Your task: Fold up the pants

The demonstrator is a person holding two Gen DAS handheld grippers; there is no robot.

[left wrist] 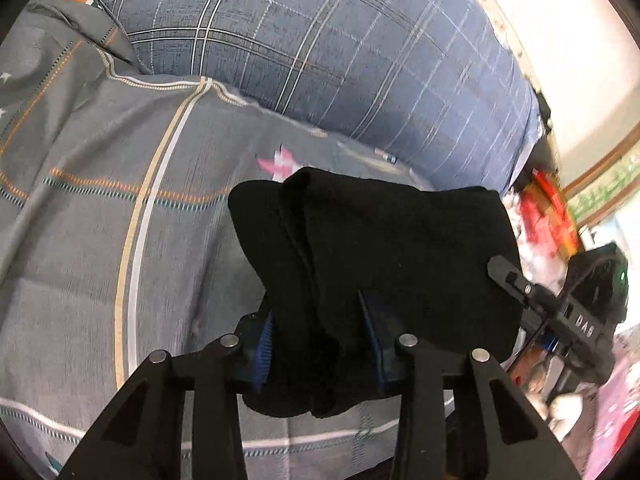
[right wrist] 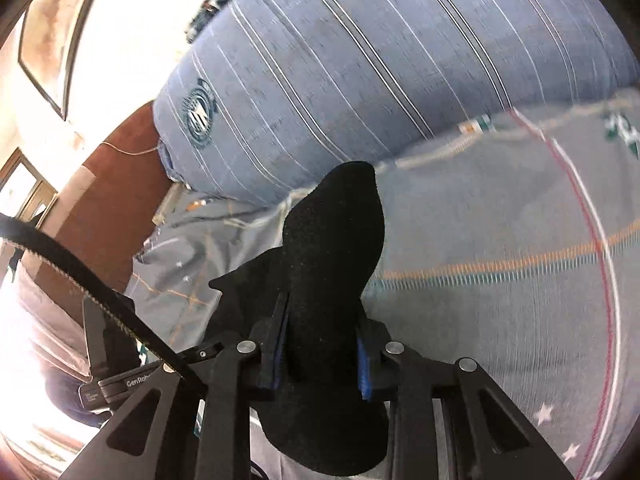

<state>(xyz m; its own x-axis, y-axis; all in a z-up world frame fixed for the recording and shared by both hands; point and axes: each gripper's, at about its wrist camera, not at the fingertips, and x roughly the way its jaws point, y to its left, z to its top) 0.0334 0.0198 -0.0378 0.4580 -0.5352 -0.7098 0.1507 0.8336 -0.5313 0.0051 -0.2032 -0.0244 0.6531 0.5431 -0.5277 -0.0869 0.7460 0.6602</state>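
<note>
The black pants [left wrist: 384, 248] hang bunched and lifted above a grey patterned bed cover [left wrist: 100, 220]. My left gripper [left wrist: 320, 344] is shut on a thick fold of the pants, blue pads pressed on both sides. My right gripper [right wrist: 322, 356] is shut on another bunch of the black pants [right wrist: 332, 240], which stick up past the fingers. The right gripper also shows in the left wrist view [left wrist: 560, 312], at the pants' right edge. The left gripper shows in the right wrist view [right wrist: 104, 344], low on the left.
A large blue striped pillow or quilt [left wrist: 340, 48] lies beyond the pants, also in the right wrist view [right wrist: 360, 72]. A brown headboard or wall [right wrist: 104, 184] is at left. Red and white clutter [left wrist: 548, 216] sits beside the bed.
</note>
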